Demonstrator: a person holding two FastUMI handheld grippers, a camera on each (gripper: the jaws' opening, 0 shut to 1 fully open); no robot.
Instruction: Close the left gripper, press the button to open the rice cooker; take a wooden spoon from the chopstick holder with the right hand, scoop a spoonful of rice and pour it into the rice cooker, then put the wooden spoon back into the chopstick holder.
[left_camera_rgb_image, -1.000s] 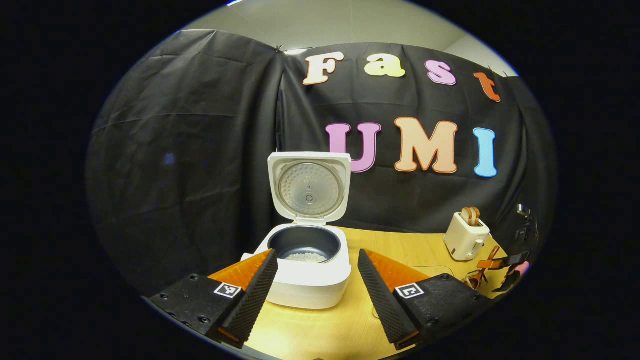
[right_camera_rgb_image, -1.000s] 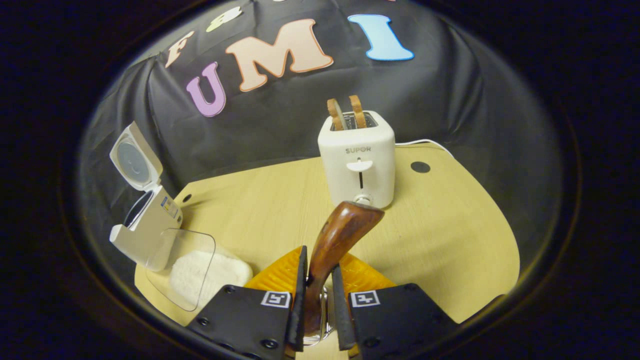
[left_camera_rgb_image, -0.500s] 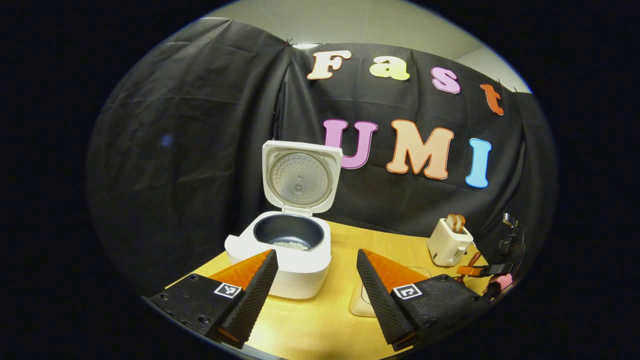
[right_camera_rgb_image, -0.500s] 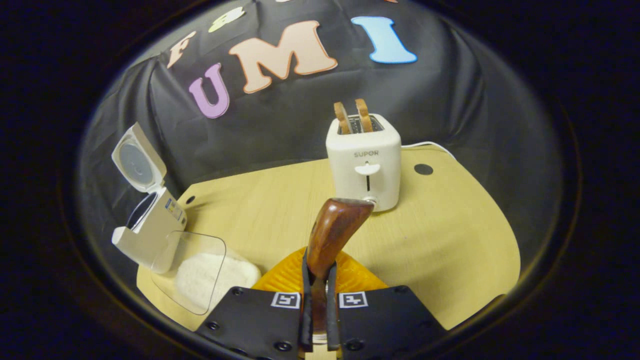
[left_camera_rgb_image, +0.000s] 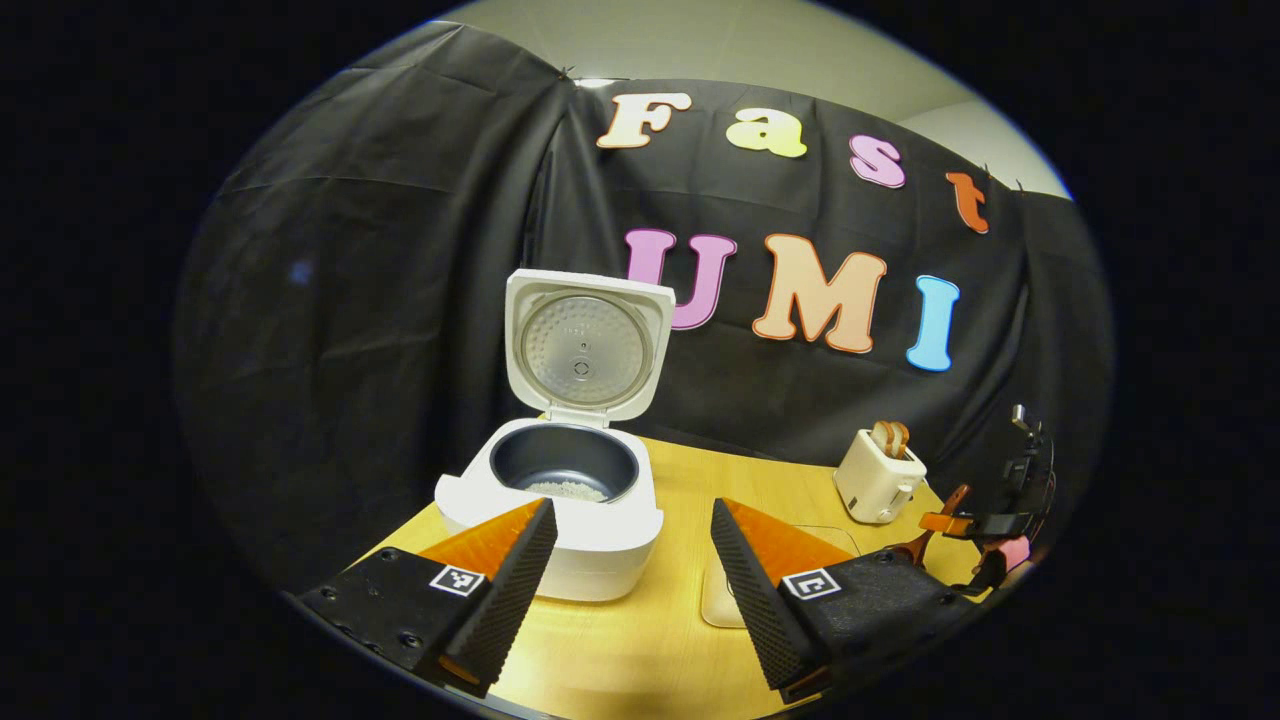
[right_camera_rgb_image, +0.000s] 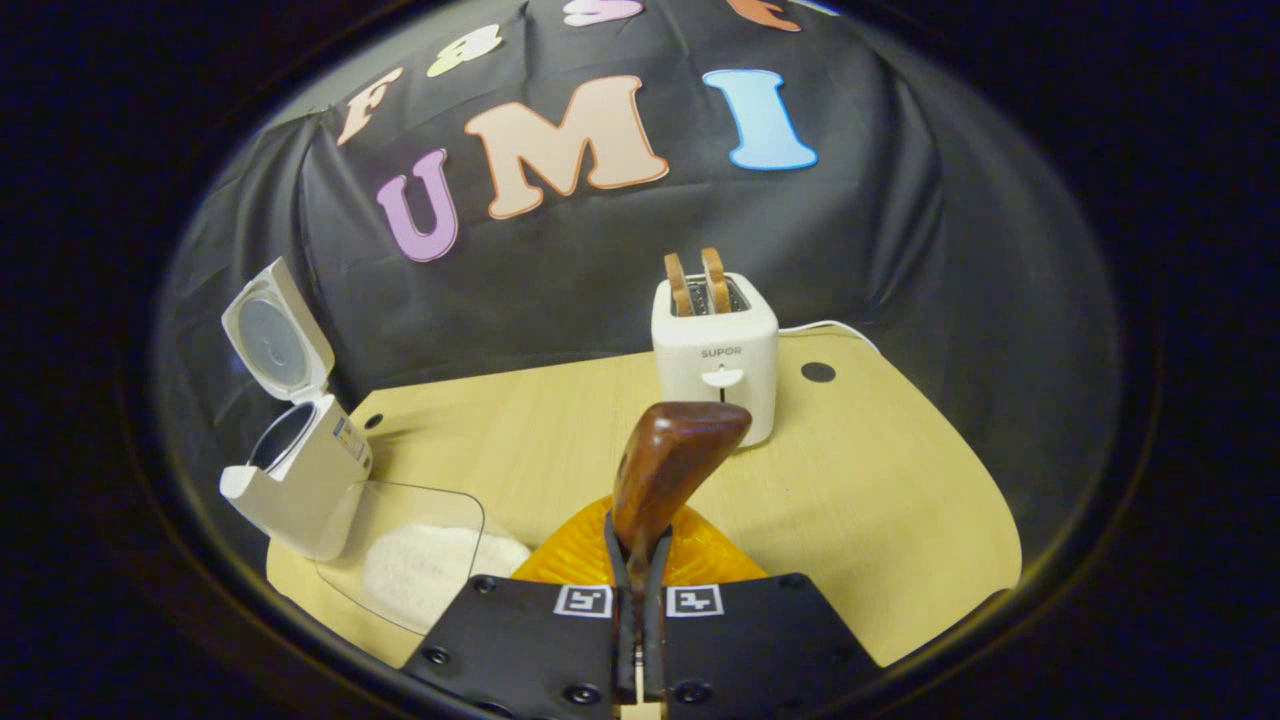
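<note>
1. Bench (right_camera_rgb_image: 860, 500): pale wood top carrying all the items.
2. Rice cooker (left_camera_rgb_image: 560, 500): white, at the bench's left edge, lid (left_camera_rgb_image: 585, 345) raised upright; a little rice lies in its dark inner pot.
3. Toaster (right_camera_rgb_image: 715, 350): white, near the far edge, two slices standing in its slots.
4. Clear container of rice (right_camera_rgb_image: 420, 560): near the front edge, just beside the rice cooker.
5. Left tool (left_camera_rgb_image: 625, 580): fingers spread wide, gripping nothing, above the bench's front edge before the rice cooker.
6. Right tool (right_camera_rgb_image: 640, 610): fingers pressed together on the wooden spoon (right_camera_rgb_image: 665, 465), whose brown end rises tilted toward the toaster.
</note>
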